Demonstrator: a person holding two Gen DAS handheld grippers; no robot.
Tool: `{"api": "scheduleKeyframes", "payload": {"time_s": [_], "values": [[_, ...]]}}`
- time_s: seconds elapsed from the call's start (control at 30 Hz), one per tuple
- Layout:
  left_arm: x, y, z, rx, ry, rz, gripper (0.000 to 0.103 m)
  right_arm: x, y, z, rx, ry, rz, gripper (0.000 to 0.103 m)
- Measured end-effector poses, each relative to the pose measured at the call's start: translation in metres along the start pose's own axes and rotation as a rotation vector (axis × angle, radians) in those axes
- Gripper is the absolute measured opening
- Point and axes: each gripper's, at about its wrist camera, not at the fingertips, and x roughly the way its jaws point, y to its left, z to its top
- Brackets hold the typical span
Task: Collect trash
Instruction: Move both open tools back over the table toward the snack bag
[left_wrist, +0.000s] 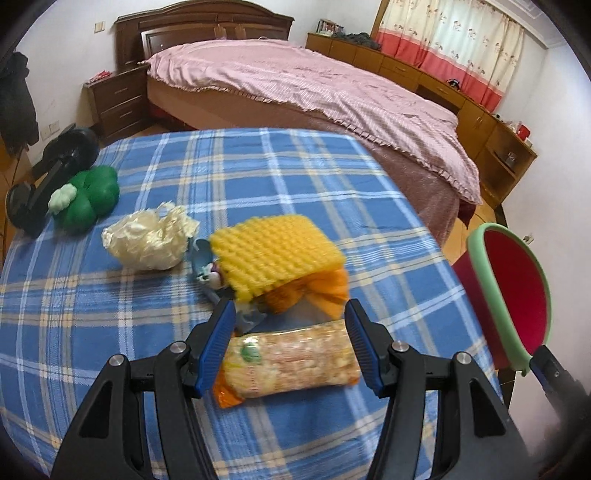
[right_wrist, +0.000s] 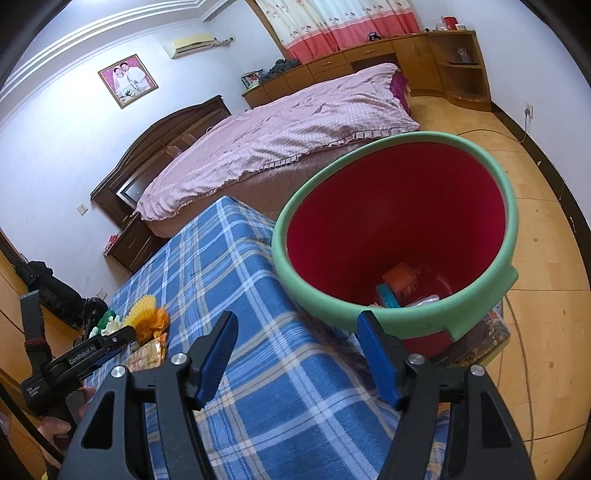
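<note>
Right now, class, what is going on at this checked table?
A person is clearing trash with two handheld grippers. The left gripper hangs open around a clear-wrapped snack packet on the blue plaid tablecloth, pads not yet pressing. A yellow foam net and crumpled cream paper lie beyond. The right gripper stands open at the green-rimmed red bin, which already holds some items.
</note>
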Motion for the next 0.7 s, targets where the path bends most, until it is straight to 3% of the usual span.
{"api": "scheduleKeyframes", "payload": {"time_s": [0.23,0.7], "values": [[0.014,0.016,-0.005,-0.033,0.051,0.041,0.061,0.004,0.006,-0.006,-0.017,0.02,0.004,0.07],[-0.006,0.027,-0.026,-0.019,0.066,0.013,0.061,0.017,0.033,-0.02,-0.076,0.072,0.049,0.07]]}}
